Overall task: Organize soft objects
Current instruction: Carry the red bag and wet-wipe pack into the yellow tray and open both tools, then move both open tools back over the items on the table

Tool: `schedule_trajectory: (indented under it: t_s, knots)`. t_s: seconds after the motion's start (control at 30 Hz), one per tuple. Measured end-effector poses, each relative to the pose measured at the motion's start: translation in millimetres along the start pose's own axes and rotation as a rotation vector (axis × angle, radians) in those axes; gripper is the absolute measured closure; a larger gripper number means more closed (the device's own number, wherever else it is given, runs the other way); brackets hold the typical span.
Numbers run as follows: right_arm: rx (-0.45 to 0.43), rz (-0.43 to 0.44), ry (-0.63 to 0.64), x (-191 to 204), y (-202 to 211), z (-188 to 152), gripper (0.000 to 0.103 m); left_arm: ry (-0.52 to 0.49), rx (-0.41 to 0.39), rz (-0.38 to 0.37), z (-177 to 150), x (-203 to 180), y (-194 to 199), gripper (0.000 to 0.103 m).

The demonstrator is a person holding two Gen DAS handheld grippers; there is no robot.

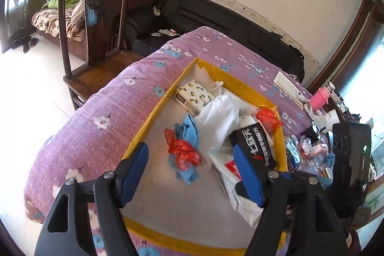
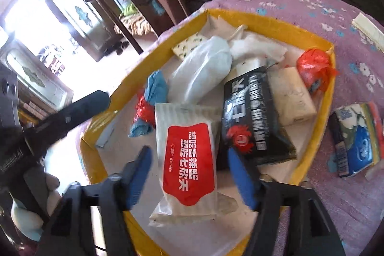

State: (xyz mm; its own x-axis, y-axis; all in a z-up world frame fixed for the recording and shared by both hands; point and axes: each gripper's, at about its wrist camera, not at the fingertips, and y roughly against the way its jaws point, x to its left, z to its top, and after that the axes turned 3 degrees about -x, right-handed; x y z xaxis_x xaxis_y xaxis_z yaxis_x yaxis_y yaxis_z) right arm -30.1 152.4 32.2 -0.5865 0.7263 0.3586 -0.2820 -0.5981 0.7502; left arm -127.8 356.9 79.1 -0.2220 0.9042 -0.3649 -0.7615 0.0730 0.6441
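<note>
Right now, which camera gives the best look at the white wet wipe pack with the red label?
The right wrist view: the wet wipe pack lies whole between that gripper's open fingers, label readable. In the left wrist view the pack is mostly hidden behind a blue finger, only a white edge and some red showing.

Wipes pack (image 2: 187,160) in tray (image 2: 319,116) — beside sachet (image 2: 252,119) (touching).

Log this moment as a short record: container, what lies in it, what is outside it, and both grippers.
container: yellow-rimmed tray on a purple floral cover
in tray: white-and-red wet wipe pack, black pack, red bag, blue cloth, white bag
outside tray: blue tissue pack
left gripper: open, nothing between its jaws
right gripper: open, astride the wet wipe pack, pads not pressing
</note>
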Motion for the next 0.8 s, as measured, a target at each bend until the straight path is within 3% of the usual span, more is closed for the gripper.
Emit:
schedule_trajectory:
  t_s: [0.3, 0.43, 0.47, 0.5, 0.57, 0.8]
  knots:
    - [-0.156, -0.082, -0.079, -50.3, 88.1, -24.9, 0.019, -0.055, 0.013, -0.008, -19.8, -27.5, 6.3, 0.026]
    - [-0.184, -0.121, -0.15, -83.0, 117.6, -45.6, 0.019, -0.211, 0.082, 0.055, -32.5, -62.4, -14.3, 0.028]
    - [-0.188, -0.128, -0.16, -87.9, 121.7, -49.8, 0.019, -0.244, 0.093, 0.066, -36.6, -69.8, -18.9, 0.038]
    - [-0.193, -0.137, -0.169, -93.8, 126.8, -54.7, 0.019, -0.269, 0.114, 0.073, -39.7, -75.1, -24.3, 0.057]
    - [-0.204, -0.149, -0.18, -101.1, 133.4, -62.7, 0.019, -0.289, 0.18, 0.063, -43.3, -85.4, -41.7, 0.069]
    - [-0.23, -0.161, -0.222, -120.0, 152.6, -78.2, 0.019, -0.329, 0.213, 0.18, -27.9, -105.2, -80.6, 0.067]
